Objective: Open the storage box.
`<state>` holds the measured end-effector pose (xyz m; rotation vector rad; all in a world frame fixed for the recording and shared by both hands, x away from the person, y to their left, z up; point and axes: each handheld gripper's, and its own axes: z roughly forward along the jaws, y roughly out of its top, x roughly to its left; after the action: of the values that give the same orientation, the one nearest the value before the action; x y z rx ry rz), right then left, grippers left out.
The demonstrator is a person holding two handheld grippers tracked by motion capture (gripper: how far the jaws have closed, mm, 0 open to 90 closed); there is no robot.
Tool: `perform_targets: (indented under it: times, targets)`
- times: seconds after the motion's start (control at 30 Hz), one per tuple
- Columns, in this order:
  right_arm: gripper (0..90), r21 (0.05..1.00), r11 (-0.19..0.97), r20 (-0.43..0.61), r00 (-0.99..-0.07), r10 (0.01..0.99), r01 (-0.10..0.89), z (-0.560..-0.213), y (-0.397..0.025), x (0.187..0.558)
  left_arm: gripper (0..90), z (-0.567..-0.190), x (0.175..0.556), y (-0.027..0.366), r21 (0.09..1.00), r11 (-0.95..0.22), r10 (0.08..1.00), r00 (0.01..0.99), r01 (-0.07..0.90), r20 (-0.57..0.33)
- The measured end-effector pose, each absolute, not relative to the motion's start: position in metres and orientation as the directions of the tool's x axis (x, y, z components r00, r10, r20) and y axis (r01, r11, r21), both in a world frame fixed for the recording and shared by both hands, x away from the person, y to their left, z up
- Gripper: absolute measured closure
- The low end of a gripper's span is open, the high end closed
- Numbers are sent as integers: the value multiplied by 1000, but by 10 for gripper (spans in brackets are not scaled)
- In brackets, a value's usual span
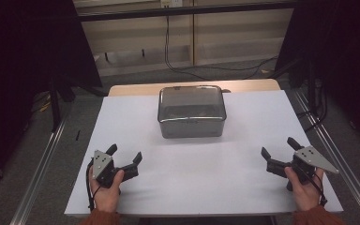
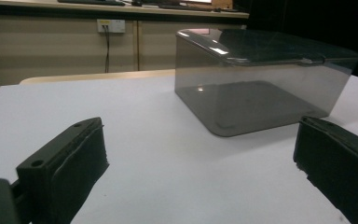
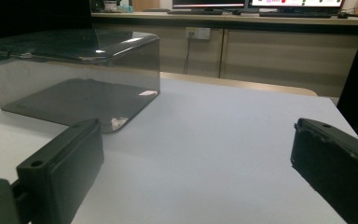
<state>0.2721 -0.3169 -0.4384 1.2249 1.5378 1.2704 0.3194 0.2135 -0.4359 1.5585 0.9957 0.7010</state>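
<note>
— What's the setting?
— A dim room with pale cabinet fronts and a wall socket at the back. A white sheet covers the table point(image 1: 192, 154), whose wooden edge peeks out at the far side.

— Where is the box?
— The smoky, see-through lidded container point(image 1: 192, 111) sits on the far middle of the sheet, lid on. In the left gripper view it lies ahead and to the right point(image 2: 261, 79); in the right gripper view, ahead and to the left point(image 3: 74, 74).

— And the grippers?
— The left gripper point(image 1: 125, 154) rests near the front left corner, held in the person's hand, its fingers point(image 2: 63, 172) spread apart with nothing between them. The right gripper point(image 1: 279, 149) sits near the front right, fingers point(image 3: 60, 172) likewise wide apart over bare sheet. Both are well apart from the container.
</note>
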Motion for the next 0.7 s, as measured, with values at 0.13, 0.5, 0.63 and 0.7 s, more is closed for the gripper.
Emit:
perform_targets:
  times: [0.13, 0.5, 0.63, 0.7]
  targets:
    - [19, 981, 39, 8, -238, 971, 191, -439, -316, 273, 24, -435, 319, 212, 975, -41, 880, 470, 220, -69]
    - [3, 980, 60, 3, -318, 948, 188, -440, -304, 279, 25, -437, 318, 213, 975, -49, 880, 470, 216, -60]
    - [3, 980, 65, 3, -343, 939, 187, -440, -298, 279, 26, -437, 318, 215, 974, -45, 882, 466, 221, -65]
    - [2, 981, 67, 3, -358, 934, 183, -439, -296, 278, 25, -437, 318, 215, 974, -46, 883, 465, 220, -64]
